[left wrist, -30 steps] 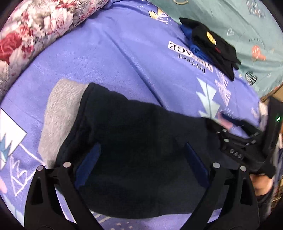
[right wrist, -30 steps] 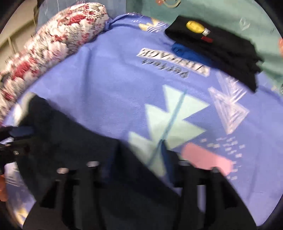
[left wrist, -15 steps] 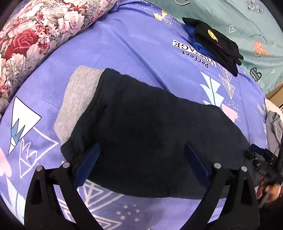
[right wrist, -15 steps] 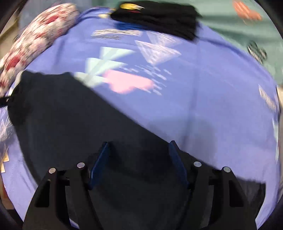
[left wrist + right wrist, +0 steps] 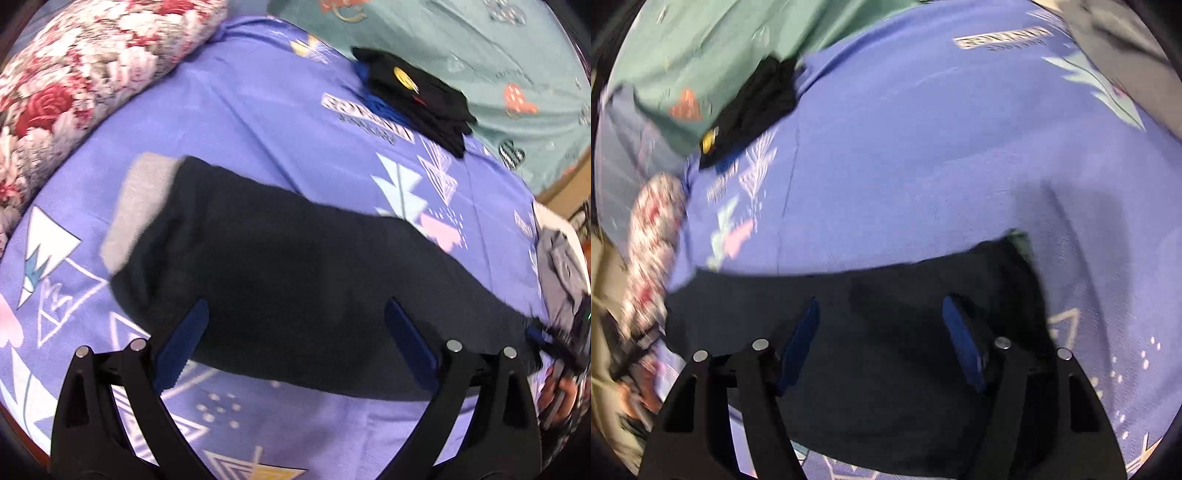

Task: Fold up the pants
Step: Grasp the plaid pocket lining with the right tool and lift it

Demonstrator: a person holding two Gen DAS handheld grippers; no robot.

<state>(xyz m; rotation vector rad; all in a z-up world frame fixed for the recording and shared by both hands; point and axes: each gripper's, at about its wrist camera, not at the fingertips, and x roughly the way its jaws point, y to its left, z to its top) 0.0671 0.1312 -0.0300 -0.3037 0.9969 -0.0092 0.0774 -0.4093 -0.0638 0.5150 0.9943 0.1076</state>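
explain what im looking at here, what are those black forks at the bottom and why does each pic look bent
Each picture comes from a fisheye camera on a hand-held two-finger gripper, which bends the view. The forks are gripper fingers: the left gripper and the right gripper, both open, holding nothing. Dark pants with a grey waistband lie flat on a purple printed bedsheet. Behind are a stack of folded black clothes and a floral pillow.

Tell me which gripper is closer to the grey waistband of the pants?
Left. The left gripper hangs open over the pants near the waistband; the right gripper is open over the far end.
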